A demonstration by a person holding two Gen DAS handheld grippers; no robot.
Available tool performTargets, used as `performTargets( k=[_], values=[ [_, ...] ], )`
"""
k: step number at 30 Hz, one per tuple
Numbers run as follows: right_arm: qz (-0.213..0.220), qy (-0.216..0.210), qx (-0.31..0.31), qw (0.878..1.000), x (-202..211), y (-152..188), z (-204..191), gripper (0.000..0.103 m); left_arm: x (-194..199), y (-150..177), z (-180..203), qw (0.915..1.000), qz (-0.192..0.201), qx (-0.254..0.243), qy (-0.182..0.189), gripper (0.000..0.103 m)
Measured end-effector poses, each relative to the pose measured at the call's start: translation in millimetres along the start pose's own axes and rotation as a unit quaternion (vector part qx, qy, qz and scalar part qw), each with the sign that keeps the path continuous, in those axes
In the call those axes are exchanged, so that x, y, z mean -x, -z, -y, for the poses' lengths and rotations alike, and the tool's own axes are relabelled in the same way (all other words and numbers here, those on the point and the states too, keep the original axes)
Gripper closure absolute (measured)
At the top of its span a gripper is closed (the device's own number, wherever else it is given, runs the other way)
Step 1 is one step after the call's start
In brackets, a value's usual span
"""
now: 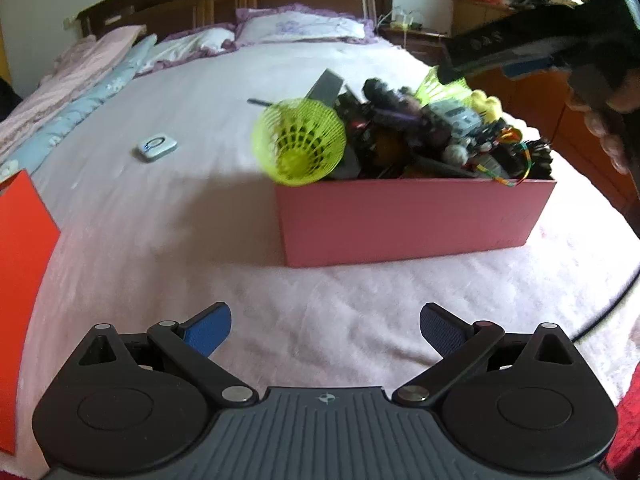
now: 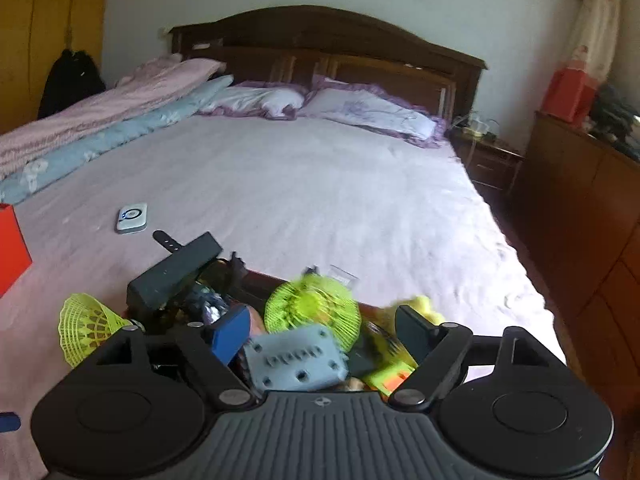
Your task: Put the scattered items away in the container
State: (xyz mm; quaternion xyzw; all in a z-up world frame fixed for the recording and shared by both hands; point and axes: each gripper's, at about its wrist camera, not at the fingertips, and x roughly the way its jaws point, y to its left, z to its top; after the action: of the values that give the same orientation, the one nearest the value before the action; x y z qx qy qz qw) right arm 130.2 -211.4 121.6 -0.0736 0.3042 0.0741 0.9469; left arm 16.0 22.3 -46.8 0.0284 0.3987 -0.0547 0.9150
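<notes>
While its two blue-padded fingers stand spread wide with nothing between them, the left gripper (image 1: 325,330) hangs low over the pale pink bedsheet (image 1: 160,220), short of the pink rectangular cardboard box (image 1: 408,220). That box is heaped past its rim with dark odds and ends. A yellow-green plastic mesh shuttlecock (image 1: 298,140) sits at its near left corner, blurred, overlapping the rim; whether it rests on the rim or is in the air cannot be told. The right gripper (image 2: 324,332), also spread and empty, hovers directly above the box's pile, over a grey-blue perforated plastic block (image 2: 294,360) and a second blurred yellow-green shuttlecock (image 2: 312,312). Well apart on the sheet lies a small white rounded device (image 1: 156,147), and an orange-red flat box (image 1: 20,280) stands at the left edge.
</notes>
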Motion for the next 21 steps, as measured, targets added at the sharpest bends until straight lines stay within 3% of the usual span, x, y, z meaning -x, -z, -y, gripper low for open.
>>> performTargets(
  k=[4,7,11,15,21],
  values=[
    [-0.013,0.003,-0.024,1.000,28,21,16,0.012,6,-11,8,0.9999,0.010,-0.009,0.007,0.001],
    [-0.038,-0.012,-0.023,0.999,53,43,19,0.010,11,-20,10,0.9997,0.019,-0.017,-0.005,0.001],
    [-0.065,-0.006,-0.040,0.997,76,75,12,0.007,16,-29,9,0.9997,0.015,0.014,-0.010,0.001],
    [-0.098,-0.002,-0.081,0.992,83,105,3,0.006,25,-30,11,0.9988,0.011,0.046,-0.008,0.000],
    [-0.132,-0.016,-0.102,0.986,85,134,-12,0.006,36,-23,15,0.9986,0.007,0.042,-0.031,0.000]
  ],
)
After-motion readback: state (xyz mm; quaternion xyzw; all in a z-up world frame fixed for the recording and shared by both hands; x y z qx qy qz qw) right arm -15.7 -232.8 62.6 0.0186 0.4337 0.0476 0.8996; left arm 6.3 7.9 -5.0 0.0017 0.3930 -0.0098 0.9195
